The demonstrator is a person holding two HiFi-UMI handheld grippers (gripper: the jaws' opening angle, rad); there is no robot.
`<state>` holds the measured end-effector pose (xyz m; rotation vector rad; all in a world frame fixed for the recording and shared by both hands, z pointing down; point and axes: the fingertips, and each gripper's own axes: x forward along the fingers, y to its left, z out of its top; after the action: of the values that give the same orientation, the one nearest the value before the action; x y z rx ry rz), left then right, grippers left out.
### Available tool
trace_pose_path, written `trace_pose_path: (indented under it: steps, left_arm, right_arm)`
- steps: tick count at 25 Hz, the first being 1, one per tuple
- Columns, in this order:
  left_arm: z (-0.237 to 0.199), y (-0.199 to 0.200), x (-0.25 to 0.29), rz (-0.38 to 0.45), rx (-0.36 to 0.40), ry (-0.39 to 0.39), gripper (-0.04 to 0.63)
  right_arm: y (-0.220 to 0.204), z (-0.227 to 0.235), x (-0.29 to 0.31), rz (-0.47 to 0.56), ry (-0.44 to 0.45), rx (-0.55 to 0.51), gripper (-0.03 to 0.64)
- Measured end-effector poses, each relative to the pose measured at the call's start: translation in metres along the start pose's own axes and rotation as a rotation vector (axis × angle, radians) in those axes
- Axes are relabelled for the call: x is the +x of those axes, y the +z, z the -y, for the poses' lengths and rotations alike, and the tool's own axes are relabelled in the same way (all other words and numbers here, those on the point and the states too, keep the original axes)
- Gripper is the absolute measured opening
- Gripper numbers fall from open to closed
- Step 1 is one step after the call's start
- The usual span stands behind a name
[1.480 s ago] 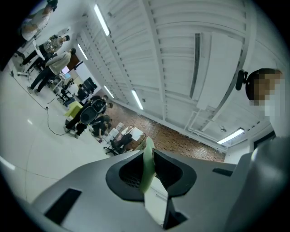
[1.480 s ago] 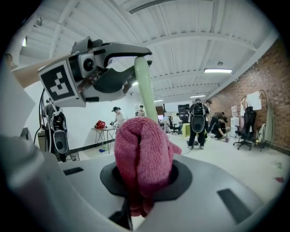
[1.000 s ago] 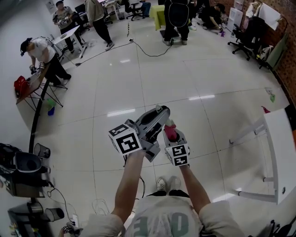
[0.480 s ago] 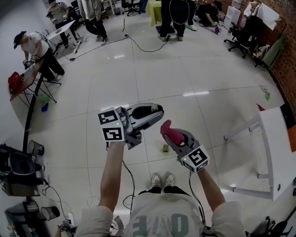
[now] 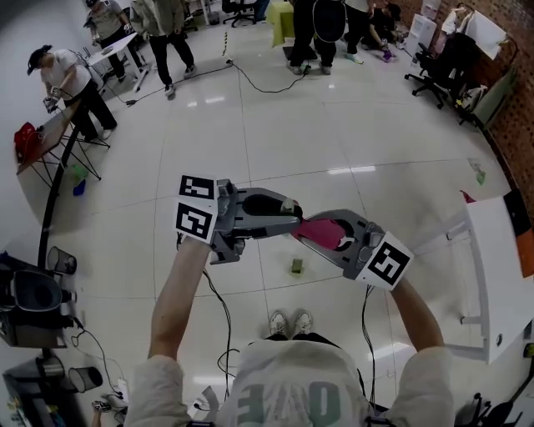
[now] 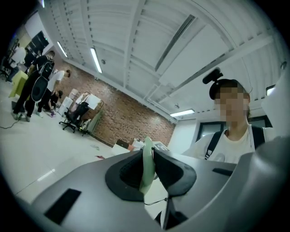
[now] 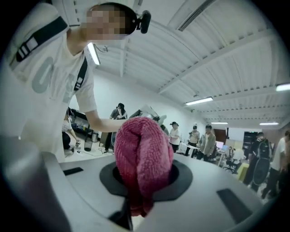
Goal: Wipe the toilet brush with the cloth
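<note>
Slippage is the main worry as I watch. The left gripper has its jaws nearly together on a thin pale-green strip, which I take to be part of the toilet brush. Only that narrow edge shows between the pads, and I cannot make out the brush's bristle end from anywhere. The right gripper is clamped on a bunched, dark pink terry cloth, whose rounded wad bulges out past the jaws. Both tools are held up in the air in front of the person's chest, tips pointing at each other, with the cloth right at the left gripper's tip.

With so little of the green piece pinched, a firm rub from the cloth could twist it in the pads or drag it out, and it would drop to the glossy white tiled floor. The cloth is held as a lump, so a hard push could also pull it loose, or bring the two grippers' hard noses together instead of cloth on brush.

Nothing stands between the two tools. A small greenish object lies on the floor below them, just ahead of the person's shoes. A white table stands off to the right, well apart. Other people work at the far end, and one bends over a folding table at the left.
</note>
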<state>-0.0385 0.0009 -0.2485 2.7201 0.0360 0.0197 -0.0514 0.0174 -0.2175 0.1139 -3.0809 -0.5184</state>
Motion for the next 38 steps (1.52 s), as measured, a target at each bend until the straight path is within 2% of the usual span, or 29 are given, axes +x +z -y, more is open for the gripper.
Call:
trace_pose_path:
  steps: [2, 7, 8, 11, 13, 19, 25, 29, 32, 35, 38]
  left_arm:
    - [0.004, 0.003, 0.001, 0.000, -0.001, -0.016, 0.063]
    - [0.021, 0.013, 0.005, 0.050, -0.032, -0.072, 0.064]
    - [0.021, 0.014, 0.005, 0.050, -0.039, -0.067, 0.064]
    - [0.025, 0.020, 0.008, 0.051, -0.049, -0.057, 0.064]
    - [0.028, 0.023, 0.010, 0.041, -0.041, -0.044, 0.064]
    - [0.039, 0.044, 0.015, 0.090, -0.054, -0.075, 0.064]
    - [0.054, 0.062, 0.019, 0.094, -0.044, -0.073, 0.064]
    - [0.066, 0.069, 0.014, 0.111, -0.033, -0.089, 0.064]
    - [0.073, 0.077, 0.013, 0.131, -0.026, -0.108, 0.066]
    - [0.078, 0.083, 0.013, 0.140, -0.008, -0.130, 0.066]
    - [0.074, 0.088, 0.010, 0.151, 0.044, -0.137, 0.067]
  right_arm:
    - [0.011, 0.002, 0.003, 0.044, 0.021, 0.023, 0.069]
    - [0.017, -0.010, 0.009, 0.061, 0.070, 0.008, 0.069]
    - [0.012, -0.011, 0.009, 0.034, 0.076, 0.000, 0.069]
    - [-0.024, -0.020, 0.003, -0.182, 0.125, -0.051, 0.069]
    - [-0.032, -0.024, 0.002, -0.212, 0.136, -0.055, 0.069]
    - [-0.050, -0.028, 0.001, -0.202, 0.122, -0.048, 0.069]
    - [-0.075, -0.029, 0.001, -0.238, 0.130, -0.053, 0.069]
    - [-0.084, -0.033, 0.009, -0.183, 0.102, 0.015, 0.069]
    - [-0.092, -0.033, 0.011, -0.186, 0.104, 0.034, 0.069]
    - [-0.094, -0.028, 0.012, -0.192, 0.099, 0.026, 0.069]
    - [-0.092, -0.015, 0.010, -0.202, 0.068, -0.004, 0.069]
